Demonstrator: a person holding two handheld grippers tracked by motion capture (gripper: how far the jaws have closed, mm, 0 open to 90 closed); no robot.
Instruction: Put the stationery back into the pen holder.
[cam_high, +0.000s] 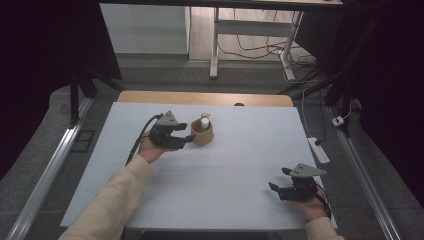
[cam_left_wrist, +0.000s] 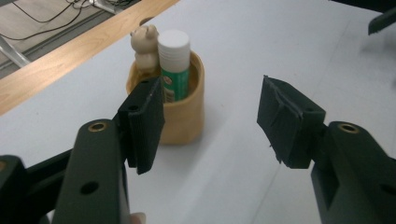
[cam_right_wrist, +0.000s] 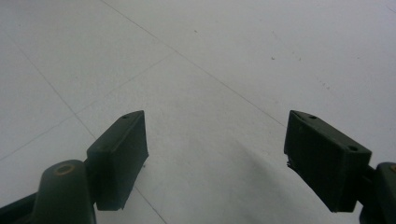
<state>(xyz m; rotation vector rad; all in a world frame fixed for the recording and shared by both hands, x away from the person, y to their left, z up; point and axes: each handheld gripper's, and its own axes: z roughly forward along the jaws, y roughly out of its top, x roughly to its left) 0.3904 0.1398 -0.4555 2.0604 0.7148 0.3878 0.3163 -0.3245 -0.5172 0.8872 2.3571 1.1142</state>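
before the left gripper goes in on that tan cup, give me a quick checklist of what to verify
1. Left gripper jaws wide apart, nothing between them: ok.
2. Tan cup upright on the white table: ok.
3. Cup centred between the jaws: not ok, it sits over by one jaw in the left gripper view.
4. Glue stick and small bear figure upright inside the cup: ok.
5. Right gripper open and well away from the cup: ok.
6. Whether the open jaws would span the cup: cannot tell.
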